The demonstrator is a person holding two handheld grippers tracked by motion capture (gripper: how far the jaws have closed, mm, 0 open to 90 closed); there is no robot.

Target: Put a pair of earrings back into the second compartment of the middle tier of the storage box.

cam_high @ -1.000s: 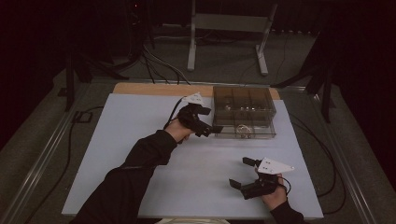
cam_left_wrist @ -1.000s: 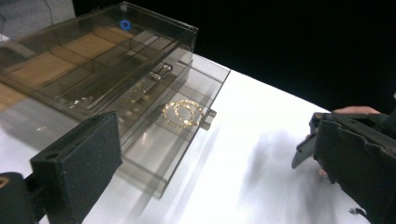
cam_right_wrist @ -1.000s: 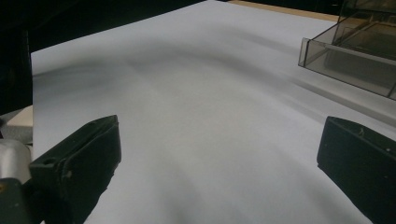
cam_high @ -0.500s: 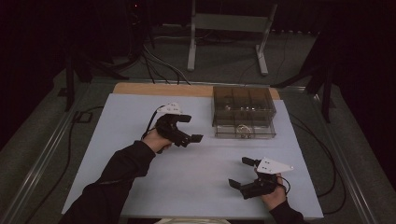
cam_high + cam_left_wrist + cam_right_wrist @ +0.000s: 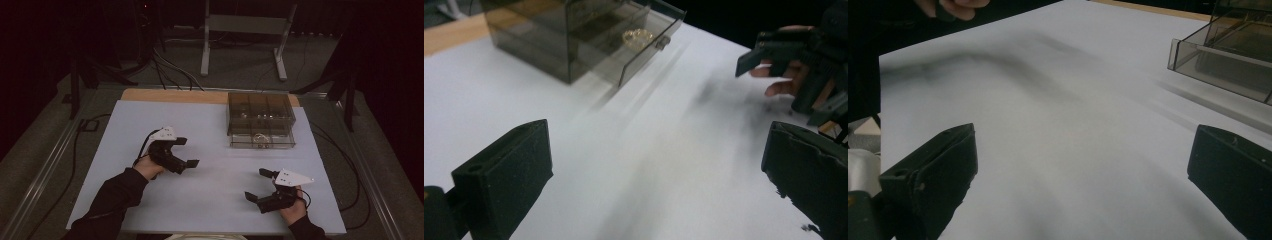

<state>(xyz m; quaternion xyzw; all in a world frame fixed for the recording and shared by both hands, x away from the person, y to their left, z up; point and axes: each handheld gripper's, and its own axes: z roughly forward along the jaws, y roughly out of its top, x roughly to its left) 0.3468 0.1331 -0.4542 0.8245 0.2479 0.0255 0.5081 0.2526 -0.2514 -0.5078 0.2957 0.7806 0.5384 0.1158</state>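
Two tools — left (image 5: 186, 152), right (image 5: 260, 185) — gape wide, empty; smoky clear box (image 5: 261, 120), drawer ajar.

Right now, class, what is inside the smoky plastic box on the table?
The box is split into compartments. A pale ring-shaped piece lies in the front drawer, which is pulled out. A few small bits show farther back; the tinted walls hide what they are.

Dim lab: white table (image 5: 210, 200), floor cables (image 5: 170, 65), metal stand (image 5: 245, 30)
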